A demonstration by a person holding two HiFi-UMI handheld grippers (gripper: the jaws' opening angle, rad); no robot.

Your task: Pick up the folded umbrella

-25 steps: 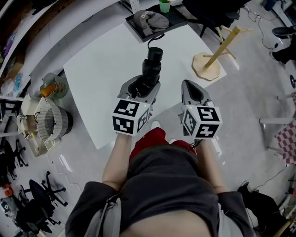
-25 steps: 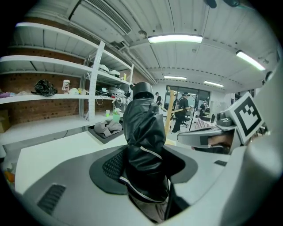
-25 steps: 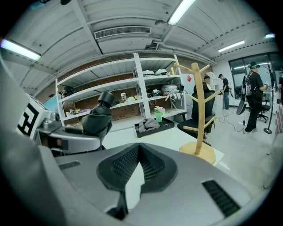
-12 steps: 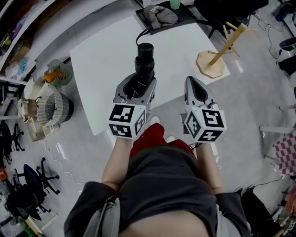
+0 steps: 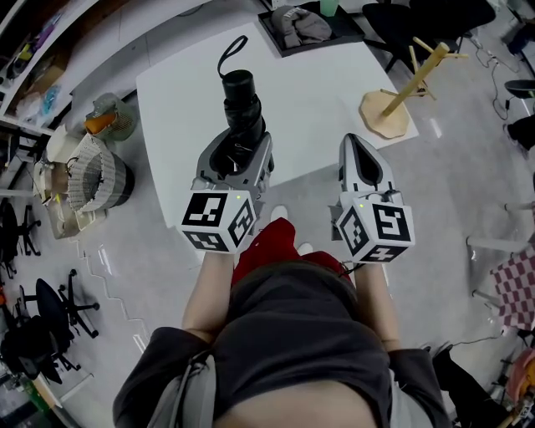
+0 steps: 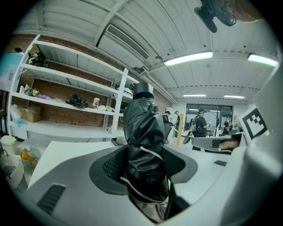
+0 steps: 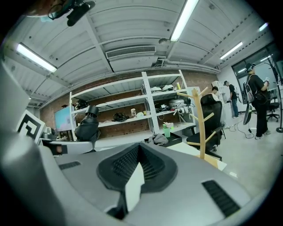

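Over the table's [image 5: 167,125] near edge, left claw [image 5: 240,149] clamps folded umbrella [image 5: 241,104].

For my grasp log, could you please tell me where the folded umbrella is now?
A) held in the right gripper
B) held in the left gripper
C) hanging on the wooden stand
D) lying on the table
B: the folded umbrella stands clamped between the fingers of the left gripper, while the right gripper is shut on nothing.

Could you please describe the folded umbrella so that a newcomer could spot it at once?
Start at the white table. Over its near edge the left tool grips the folded umbrella, a stubby black bundle with a cord loop. Unlike the pale wooden stand and grey cloth nearby, it is black and held.
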